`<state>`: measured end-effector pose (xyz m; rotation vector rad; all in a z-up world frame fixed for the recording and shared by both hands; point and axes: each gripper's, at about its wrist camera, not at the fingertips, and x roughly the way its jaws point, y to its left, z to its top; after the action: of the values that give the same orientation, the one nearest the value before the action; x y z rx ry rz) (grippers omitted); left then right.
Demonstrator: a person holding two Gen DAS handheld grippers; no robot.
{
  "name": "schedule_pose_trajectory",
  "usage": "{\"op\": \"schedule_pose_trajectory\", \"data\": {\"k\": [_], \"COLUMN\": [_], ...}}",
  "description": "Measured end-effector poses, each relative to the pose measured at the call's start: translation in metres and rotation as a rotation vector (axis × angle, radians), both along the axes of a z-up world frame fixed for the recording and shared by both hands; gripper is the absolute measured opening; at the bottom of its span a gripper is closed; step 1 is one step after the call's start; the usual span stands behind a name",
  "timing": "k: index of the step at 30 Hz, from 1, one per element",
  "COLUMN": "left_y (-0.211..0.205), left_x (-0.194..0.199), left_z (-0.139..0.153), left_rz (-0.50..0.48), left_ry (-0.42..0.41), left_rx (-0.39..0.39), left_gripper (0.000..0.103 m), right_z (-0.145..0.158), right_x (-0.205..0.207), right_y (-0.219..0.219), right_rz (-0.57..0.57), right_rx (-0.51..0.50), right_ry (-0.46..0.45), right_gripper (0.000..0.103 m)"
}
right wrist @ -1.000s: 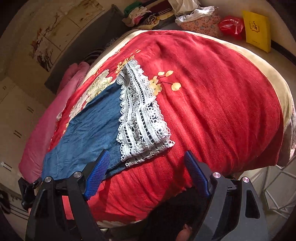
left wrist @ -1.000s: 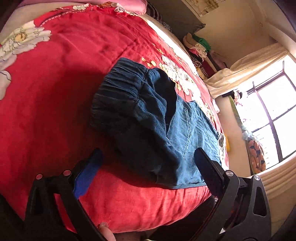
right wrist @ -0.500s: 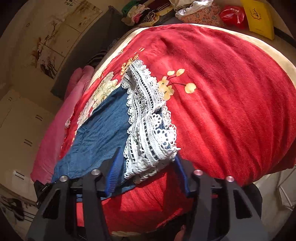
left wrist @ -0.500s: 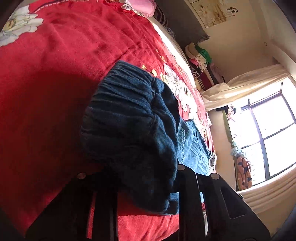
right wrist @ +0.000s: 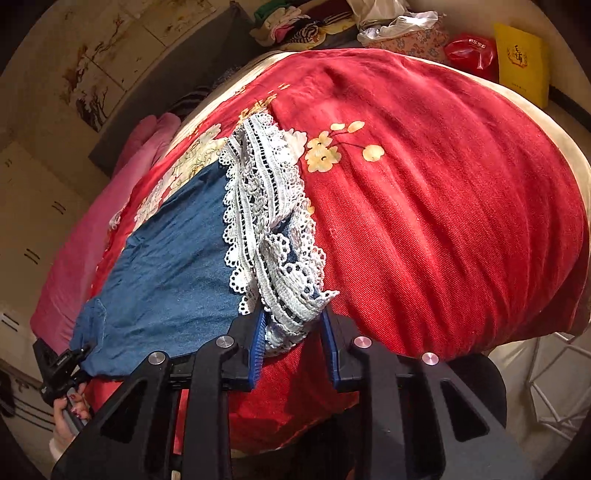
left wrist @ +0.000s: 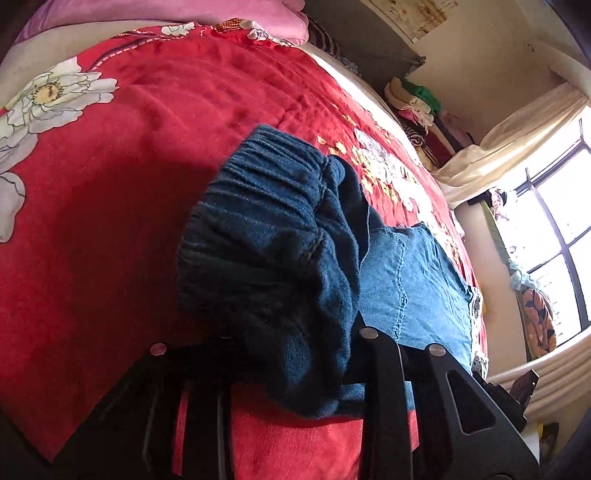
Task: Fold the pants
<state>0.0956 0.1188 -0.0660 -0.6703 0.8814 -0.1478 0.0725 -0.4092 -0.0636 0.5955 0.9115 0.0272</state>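
Observation:
Blue denim pants (left wrist: 273,229) lie across a red flowered bedspread (left wrist: 129,166). The elastic waistband is bunched and lifted between the black fingers of my left gripper (left wrist: 291,343), whose jaws are opening slightly with the cloth still pinched. In the right wrist view the pant leg (right wrist: 173,258) ends in a white lace hem (right wrist: 266,206). My right gripper (right wrist: 291,328) is closing its blue pads (right wrist: 258,332) on the gathered lace. At that view's lower left a hand (right wrist: 68,417) holds the other gripper at the waist end.
Pink bedding (left wrist: 207,11) lies at the head of the bed. Piled clothes (left wrist: 417,107) sit beyond the far side, near a curtained window (left wrist: 554,229). A yellow box (right wrist: 521,62) and a red bag (right wrist: 469,51) stand past the foot. A white wire rack (right wrist: 554,387) is right.
Both grippers went from wide open to closed on the pants: the left took the waistband and bunched it up, the right gathered the lace hem between its pads.

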Motion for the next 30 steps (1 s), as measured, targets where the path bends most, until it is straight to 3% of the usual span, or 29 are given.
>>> {"op": "schedule_pose_trajectory", "data": {"k": [4, 9, 17, 18, 19, 25, 28, 30], "left_y": [0.003, 0.005, 0.015, 0.017, 0.019, 0.035, 0.023, 0.001], "left_x": [-0.005, -0.005, -0.016, -0.020, -0.023, -0.046, -0.040, -0.028], "left_z": [0.002, 0.009, 0.023, 0.029, 0.034, 0.073, 0.089, 0.094], "left_rz": [0.001, -0.001, 0.011, 0.030, 0.051, 0.124, 0.104, 0.052], "left_ry": [-0.001, 0.005, -0.020, -0.030, -0.040, -0.131, -0.165, -0.167], "left_rx": [-0.003, -0.015, -0.030, 0.001, 0.042, 0.171, 0.238, 0.282], "left_gripper": [0.030, 0.040, 0.051, 0.063, 0.067, 0.068, 0.071, 0.080], "right_z": [0.004, 0.020, 0.055, 0.056, 0.056, 0.056, 0.056, 0.060], "right_x": [-0.008, -0.021, -0.026, -0.024, -0.022, -0.011, -0.002, 0.003], "right_y": [-0.007, -0.014, 0.005, 0.010, 0.016, 0.056, 0.078, 0.095], "right_rz": [-0.015, -0.069, -0.033, -0.019, 0.001, 0.117, 0.182, 0.232], "right_rx": [-0.007, -0.071, -0.193, -0.204, -0.207, -0.254, -0.266, -0.279], "right_ry": [0.007, -0.016, -0.125, -0.131, -0.136, -0.148, -0.157, -0.172], "right_gripper": [0.032, 0.049, 0.052, 0.054, 0.054, 0.056, 0.057, 0.059]}}
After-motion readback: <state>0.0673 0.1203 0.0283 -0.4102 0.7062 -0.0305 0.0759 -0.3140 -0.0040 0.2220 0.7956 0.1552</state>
